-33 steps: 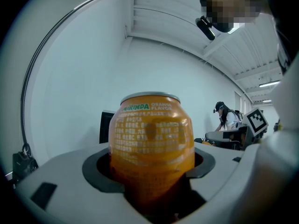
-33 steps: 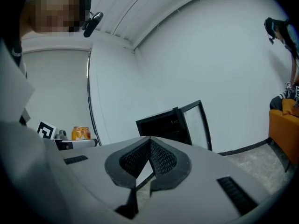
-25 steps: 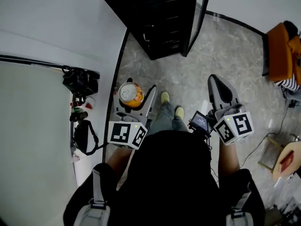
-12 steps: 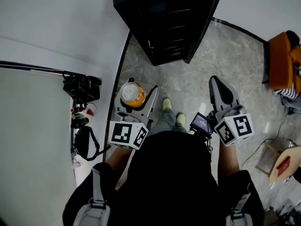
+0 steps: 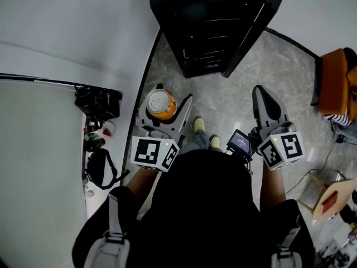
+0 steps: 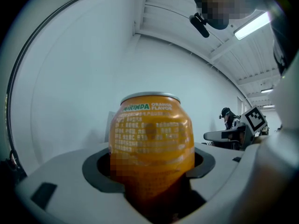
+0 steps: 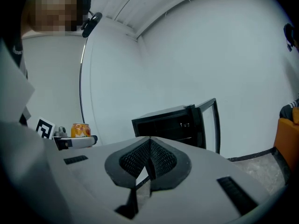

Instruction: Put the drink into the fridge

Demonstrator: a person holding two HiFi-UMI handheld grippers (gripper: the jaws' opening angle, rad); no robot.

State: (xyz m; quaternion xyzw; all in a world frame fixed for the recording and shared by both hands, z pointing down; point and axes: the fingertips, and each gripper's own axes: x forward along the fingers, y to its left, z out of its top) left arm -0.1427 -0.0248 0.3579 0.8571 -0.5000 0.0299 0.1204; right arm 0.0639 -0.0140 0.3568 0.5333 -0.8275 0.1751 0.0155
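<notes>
An orange drink can (image 5: 160,105) stands upright between the jaws of my left gripper (image 5: 167,108), which is shut on it; it fills the left gripper view, the can (image 6: 150,143) held low around its body. The small black fridge (image 5: 215,24) stands on the floor ahead with its glass door (image 5: 257,29) swung open to the right. My right gripper (image 5: 266,106) is shut and empty, held right of the can and short of the fridge. In the right gripper view the fridge (image 7: 175,125) shows ahead, with the can (image 7: 80,130) far left.
A white wall runs along the left with a black cable or trim at its foot. A camera on a tripod (image 5: 97,105) stands at the left. An orange seat (image 5: 334,77) is at the right edge, a wooden stool (image 5: 332,197) lower right. Grey marble floor (image 5: 223,102) lies before the fridge.
The person has stepped toward the fridge, which now sits nearer and more central. Both grippers moved forward with the body; the can stays in the left gripper.
</notes>
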